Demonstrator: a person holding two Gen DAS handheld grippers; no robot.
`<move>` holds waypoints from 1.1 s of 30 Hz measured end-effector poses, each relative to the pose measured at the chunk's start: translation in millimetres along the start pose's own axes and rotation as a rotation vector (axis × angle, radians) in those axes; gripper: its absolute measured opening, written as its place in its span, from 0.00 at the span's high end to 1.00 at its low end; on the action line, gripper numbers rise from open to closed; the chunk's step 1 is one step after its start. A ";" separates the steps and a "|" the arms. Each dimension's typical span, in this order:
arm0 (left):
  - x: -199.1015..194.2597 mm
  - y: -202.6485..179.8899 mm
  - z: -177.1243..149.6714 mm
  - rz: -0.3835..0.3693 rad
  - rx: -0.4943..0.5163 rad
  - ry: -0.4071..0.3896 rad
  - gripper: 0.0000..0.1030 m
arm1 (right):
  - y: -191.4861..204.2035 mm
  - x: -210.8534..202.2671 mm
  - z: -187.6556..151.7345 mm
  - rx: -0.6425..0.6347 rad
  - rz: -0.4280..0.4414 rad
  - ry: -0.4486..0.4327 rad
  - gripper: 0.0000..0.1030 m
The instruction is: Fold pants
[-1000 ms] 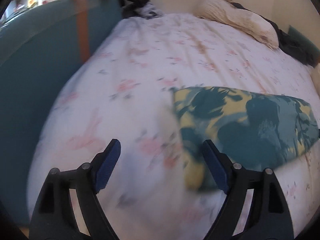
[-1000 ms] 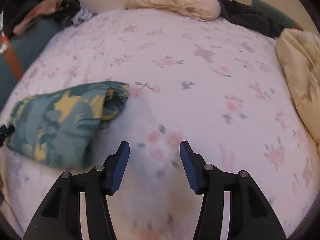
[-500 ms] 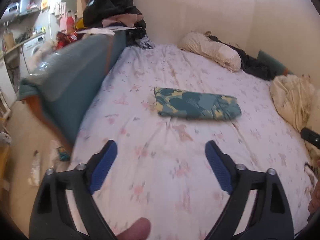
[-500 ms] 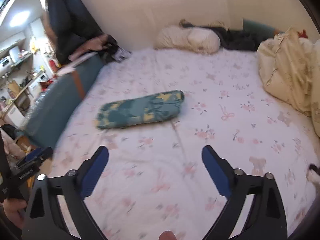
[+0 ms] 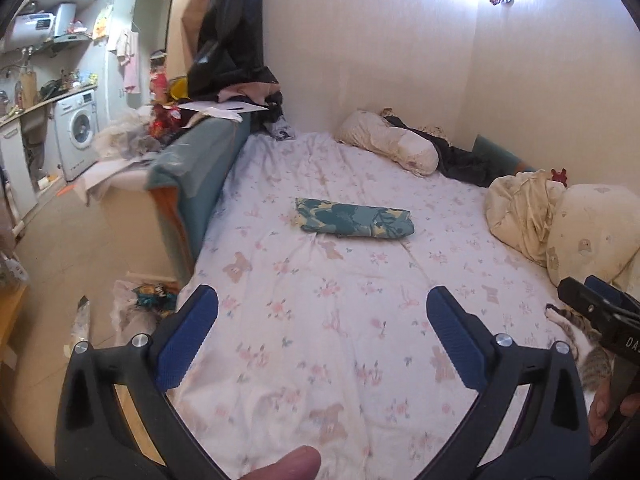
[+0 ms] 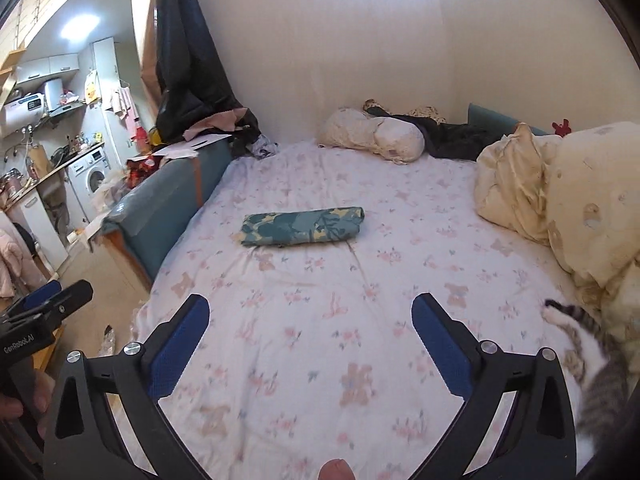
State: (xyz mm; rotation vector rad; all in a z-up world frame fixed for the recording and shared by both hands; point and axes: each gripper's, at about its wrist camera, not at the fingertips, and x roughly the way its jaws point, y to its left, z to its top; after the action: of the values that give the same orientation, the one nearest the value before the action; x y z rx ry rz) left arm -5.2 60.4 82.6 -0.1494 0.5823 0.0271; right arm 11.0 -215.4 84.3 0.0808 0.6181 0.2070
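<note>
Both sets of fingers stood wide apart and were opening, with nothing between them. Left gripper (image 5: pixel 322 336) and right gripper (image 6: pixel 310 344) hung over the near end of the bed (image 5: pixel 304 344), well apart from the work.

Pants (image 5: pixel 354 221): a teal and yellow print, folded into a long flat bundle lying crosswise at mid-bed, on the floral sheet and touching nothing else. From the right wrist view the right end (image 6: pixel 354 216) looked rounded, so I read that as the fold edge; the left end looked flatter, likely loose edges. The fold looked done to me.

Handling, my judgement:
- light, soft, no stiffness; it would sag if lifted at one point
- thin woven cloth, probably a bit slippery between layers, so the stack could slide apart
- not fragile
- best hold: one gripper at each short end, pinching all layers, or under the rounded fold edge

Count:
- pants: 1
- grippers: 2
- pillow (image 6: pixel 376 136) at far end: 1
- cream duvet (image 6: pixel 560 200) bunched on the right: 1
- tabby cat (image 6: pixel 588 348) at near right edge, close to the right gripper: 1. It could step in on any next reach.
- washing machine (image 5: pixel 78 130) far left: 1
</note>
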 end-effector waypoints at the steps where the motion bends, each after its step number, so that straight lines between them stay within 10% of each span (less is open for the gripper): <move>1: -10.6 0.5 -9.4 0.018 0.003 -0.003 0.00 | 2.3 -6.4 -5.4 -0.001 -0.001 0.000 0.00; 15: -21.9 -15.9 -84.3 0.021 0.065 -0.047 0.00 | 5.1 -32.7 -94.5 -0.012 -0.074 -0.030 0.00; 33: -9.8 -29.5 -95.6 0.005 0.107 0.015 0.00 | 13.3 -12.5 -110.4 -0.022 -0.067 -0.010 0.00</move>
State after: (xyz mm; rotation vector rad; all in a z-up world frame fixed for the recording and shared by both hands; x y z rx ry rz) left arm -63.5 17.2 13.0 -0.0445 0.5976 0.0000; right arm -65.5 -203.6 3.6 0.0399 0.6071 0.1487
